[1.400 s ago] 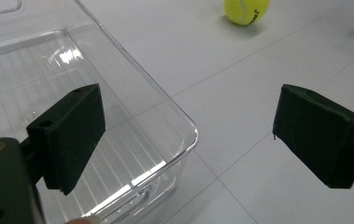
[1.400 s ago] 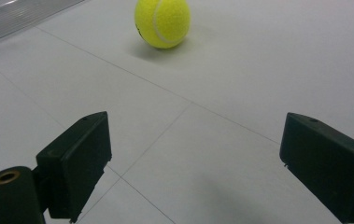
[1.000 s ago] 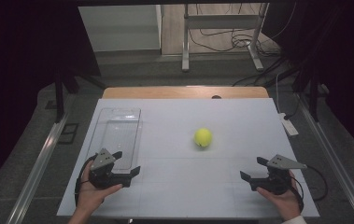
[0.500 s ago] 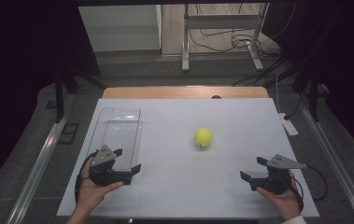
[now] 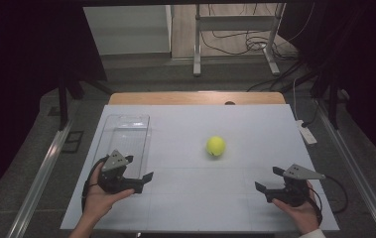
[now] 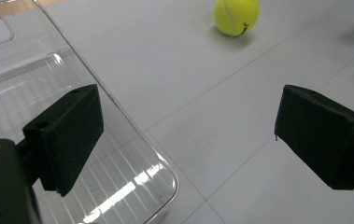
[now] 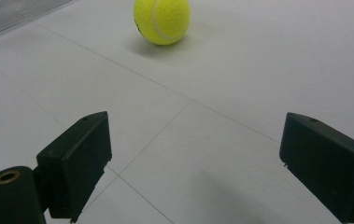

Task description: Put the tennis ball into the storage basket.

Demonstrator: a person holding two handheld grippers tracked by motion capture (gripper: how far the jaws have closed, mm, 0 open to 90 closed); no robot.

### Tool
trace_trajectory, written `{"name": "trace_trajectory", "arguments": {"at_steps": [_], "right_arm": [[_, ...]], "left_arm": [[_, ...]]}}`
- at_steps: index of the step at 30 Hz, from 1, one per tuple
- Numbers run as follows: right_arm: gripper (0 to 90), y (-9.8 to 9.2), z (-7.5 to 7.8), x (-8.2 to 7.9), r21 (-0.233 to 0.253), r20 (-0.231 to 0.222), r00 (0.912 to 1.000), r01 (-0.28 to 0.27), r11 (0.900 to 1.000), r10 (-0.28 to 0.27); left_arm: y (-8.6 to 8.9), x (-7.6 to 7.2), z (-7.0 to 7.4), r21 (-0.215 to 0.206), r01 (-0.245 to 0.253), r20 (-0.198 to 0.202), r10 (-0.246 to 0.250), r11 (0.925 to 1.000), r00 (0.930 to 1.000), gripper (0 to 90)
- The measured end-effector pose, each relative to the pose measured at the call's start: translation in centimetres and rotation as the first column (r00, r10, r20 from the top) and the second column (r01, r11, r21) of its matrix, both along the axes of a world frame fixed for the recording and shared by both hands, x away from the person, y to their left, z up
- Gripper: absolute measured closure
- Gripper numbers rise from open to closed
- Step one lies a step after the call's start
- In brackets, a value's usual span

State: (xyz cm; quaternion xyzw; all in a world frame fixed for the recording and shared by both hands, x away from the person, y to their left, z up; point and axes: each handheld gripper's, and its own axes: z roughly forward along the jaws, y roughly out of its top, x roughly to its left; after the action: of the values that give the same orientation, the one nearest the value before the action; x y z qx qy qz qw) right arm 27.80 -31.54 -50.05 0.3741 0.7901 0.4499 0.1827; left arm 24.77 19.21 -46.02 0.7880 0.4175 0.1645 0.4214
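Left claw [image 5: 137,170] — slightly nearer tray [image 5: 126,130]

My tools' matt black plastic jaws face a fuzzy felt ball [image 5: 216,146], a glossy clear ribbed plastic tray [image 5: 126,136], and a smooth matt white tabletop [image 5: 190,198]

Your left hand [image 5: 101,194] cups the left hand-held gripper [image 5: 137,174] from below near the front left, its jaws spread wide and pointing forward and to the right. Your right hand [image 5: 299,208] holds the right hand-held gripper [image 5: 270,179] at the front right, jaws equally wide apart, pointing forward and left. Both seem to hover just above the surface, though contact is hard to judge.
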Motion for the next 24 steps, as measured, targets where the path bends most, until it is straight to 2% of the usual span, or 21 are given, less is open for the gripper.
{"name": "trace_trajectory", "arguments": {"at_steps": [24], "right_arm": [[9.5,-0.1,-0.2,0.1,-0.006,-0.004,1.0000,-0.001,1.000,0.001]], "left_arm": [[-1.6,1.1,0.8,0.044,0.075,-0.017,-0.075,0.9962,0.9971,9.5]]}}
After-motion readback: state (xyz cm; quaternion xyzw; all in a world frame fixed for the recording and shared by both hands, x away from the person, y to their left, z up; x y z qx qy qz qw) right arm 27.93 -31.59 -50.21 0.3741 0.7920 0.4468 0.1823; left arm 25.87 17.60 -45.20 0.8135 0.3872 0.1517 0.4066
